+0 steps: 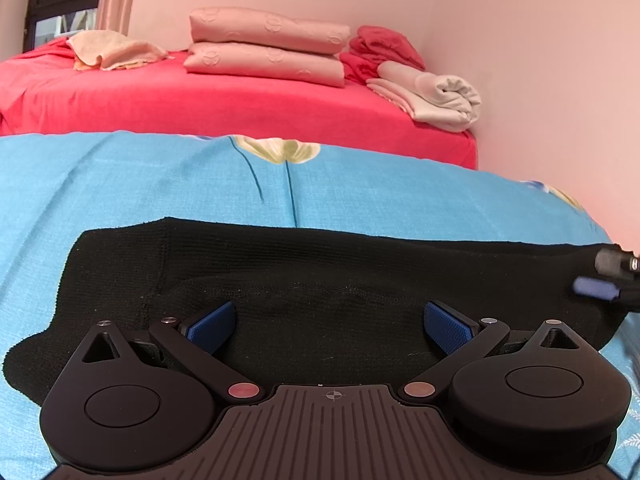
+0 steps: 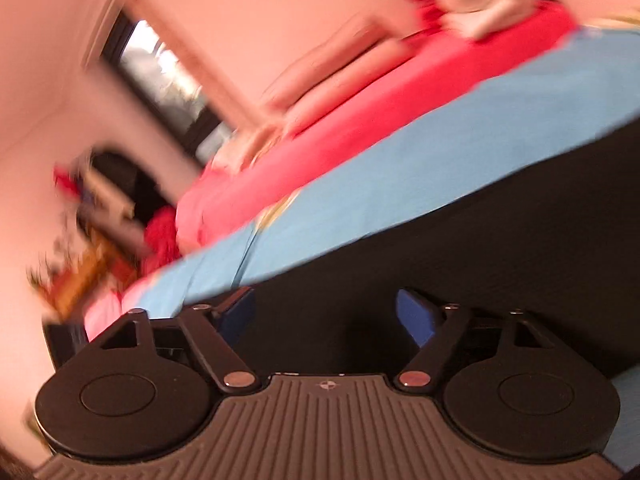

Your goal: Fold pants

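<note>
A: Where were the black knitted pants at that moment?

B: They lay flat across the light blue flower-printed bedsheet, spread from side to side, with a ribbed cuff or band at the left end. Beyond the sheet came a red bedcover.

A: And the left gripper?

B: It sat low over the middle of the pants, its blue-padded fingers spread wide, nothing between them. Only the dark fabric showed in the gap.

A: The right gripper?

B: Its own view was tilted and badly smeared. The blue pads stood well apart there too, over the black cloth, and I saw nothing pinched between them. In the left view, its tip appeared blurred at the far right end of the pants.

A: Was either one touching the fabric?

B: I could not tell.

A: What else was on the bed?

B: On the red cover, two stacked pink embossed pillows, a peach towel to their left, and a rolled cream blanket by the pink wall, with crumpled red cloth behind it.
</note>
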The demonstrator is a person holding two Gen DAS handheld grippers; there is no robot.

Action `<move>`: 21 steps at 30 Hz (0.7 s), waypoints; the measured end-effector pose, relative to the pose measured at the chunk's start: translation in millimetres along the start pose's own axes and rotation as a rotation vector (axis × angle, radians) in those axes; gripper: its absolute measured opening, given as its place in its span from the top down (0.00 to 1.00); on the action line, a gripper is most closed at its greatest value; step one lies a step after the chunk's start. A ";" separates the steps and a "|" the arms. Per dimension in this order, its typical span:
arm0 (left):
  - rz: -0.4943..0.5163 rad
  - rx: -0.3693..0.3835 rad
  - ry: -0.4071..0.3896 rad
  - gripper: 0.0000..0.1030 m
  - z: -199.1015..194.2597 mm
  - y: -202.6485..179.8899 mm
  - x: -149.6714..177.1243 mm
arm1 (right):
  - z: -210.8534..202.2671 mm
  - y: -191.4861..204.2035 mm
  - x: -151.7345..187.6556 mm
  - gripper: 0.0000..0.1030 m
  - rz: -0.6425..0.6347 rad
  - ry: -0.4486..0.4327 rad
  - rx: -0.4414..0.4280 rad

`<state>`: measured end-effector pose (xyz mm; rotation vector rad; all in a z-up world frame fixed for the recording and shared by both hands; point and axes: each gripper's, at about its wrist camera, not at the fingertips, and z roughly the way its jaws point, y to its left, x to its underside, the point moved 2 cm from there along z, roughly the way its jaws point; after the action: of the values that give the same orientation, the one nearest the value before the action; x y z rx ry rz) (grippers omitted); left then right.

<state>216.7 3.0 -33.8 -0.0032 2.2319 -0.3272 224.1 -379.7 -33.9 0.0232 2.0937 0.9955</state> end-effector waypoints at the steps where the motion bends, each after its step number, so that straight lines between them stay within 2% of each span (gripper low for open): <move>1: 0.001 -0.001 0.000 0.00 0.0 -0.2 0.4 | -8.5 -14.6 -6.9 0.26 0.046 -0.028 -0.003; 5: 0.001 -0.001 -0.001 0.00 0.0 -0.2 0.5 | -37.4 -57.5 -31.5 0.26 0.127 -0.131 0.039; 8: 0.001 0.000 -0.001 0.00 0.0 -0.2 0.5 | -54.7 -86.0 -46.9 0.26 0.147 -0.202 0.127; 11: 0.000 0.000 -0.003 0.00 0.1 -0.6 0.3 | -68.5 -112.4 -62.4 0.34 0.147 -0.232 0.209; 12: 0.001 -0.001 -0.003 0.00 0.3 -1.0 0.2 | -74.1 -118.4 -68.5 0.38 0.134 -0.237 0.251; 13: 0.002 -0.002 -0.003 0.00 0.3 -1.1 0.4 | -79.6 -124.2 -73.9 0.37 0.115 -0.248 0.320; 14: 0.003 -0.003 -0.003 0.00 0.1 -1.2 0.5 | -90.7 -130.3 -81.3 0.35 0.101 -0.275 0.396; 16: 0.002 -0.002 -0.004 0.00 0.0 -1.0 0.3 | -109.3 -122.2 -88.2 0.09 0.064 -0.395 0.610; 17: 0.002 -0.002 -0.004 0.00 -0.3 -1.0 0.5 | -120.7 -114.7 -85.9 0.08 0.031 -0.478 0.684; 18: 0.003 -0.002 -0.004 0.00 -0.3 -1.1 0.5 | -131.0 -110.5 -82.6 0.09 0.010 -0.532 0.697; 21: 0.002 -0.002 -0.004 0.00 -0.3 -1.0 0.4 | -150.9 -113.9 -74.2 0.10 0.068 -0.540 0.679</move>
<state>216.1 2.0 -33.8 -0.0023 2.2284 -0.3232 207.7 -579.9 -4.5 0.6356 1.8240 0.2250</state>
